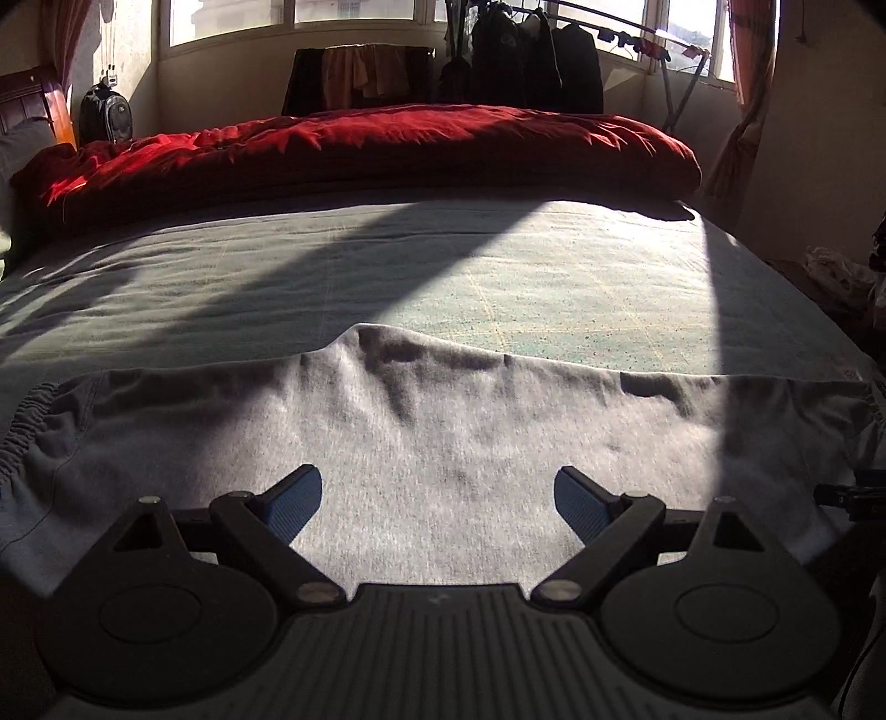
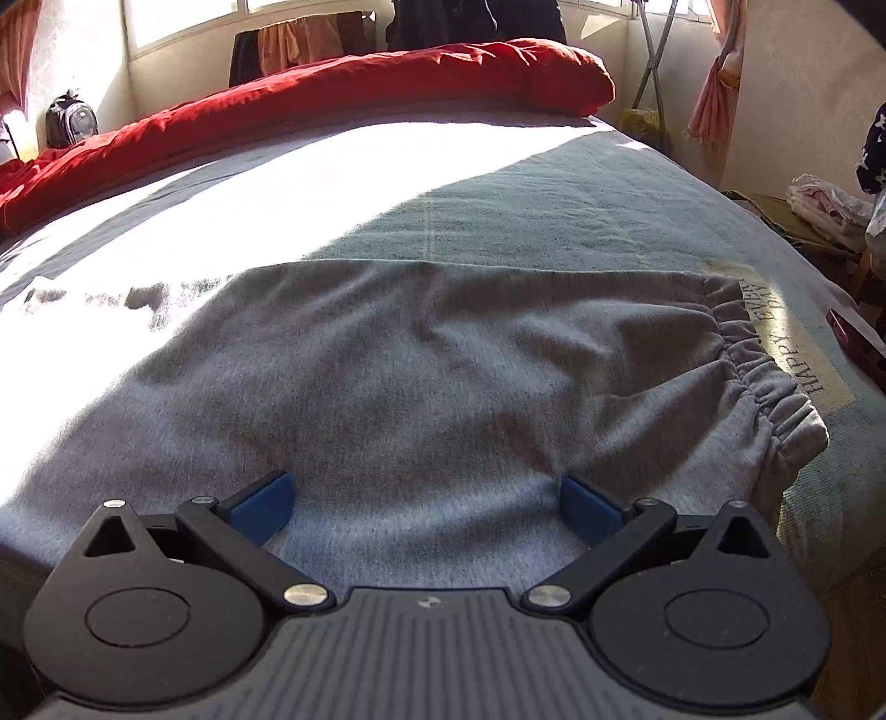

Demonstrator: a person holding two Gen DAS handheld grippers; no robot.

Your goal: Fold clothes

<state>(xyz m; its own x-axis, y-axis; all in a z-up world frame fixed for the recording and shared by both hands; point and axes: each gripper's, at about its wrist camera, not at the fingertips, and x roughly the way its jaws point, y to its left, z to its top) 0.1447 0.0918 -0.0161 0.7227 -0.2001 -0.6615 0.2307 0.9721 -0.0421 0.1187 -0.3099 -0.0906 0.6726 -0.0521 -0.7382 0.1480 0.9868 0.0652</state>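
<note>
Both your grippers, left (image 1: 437,501) and right (image 2: 426,507), hang with jaws spread wide and empty over the garment (image 2: 421,365), which lies flat on the bed (image 1: 343,266). Folding looks barely begun; every fold remains. It's soft grey fleece with a gathered elastic waistband (image 2: 758,354), lightly rumpled along its far edge.

Hard sunlight pours through the rear windows (image 1: 354,14), laying a bright band and long diagonal shadows across the bed sheet (image 1: 387,266). In the right wrist view the sunlit sheet (image 2: 277,183) blows out to white glare. Fisheye curvature bends both views, with dark vignetting in the corners; focus stays sharp.
</note>
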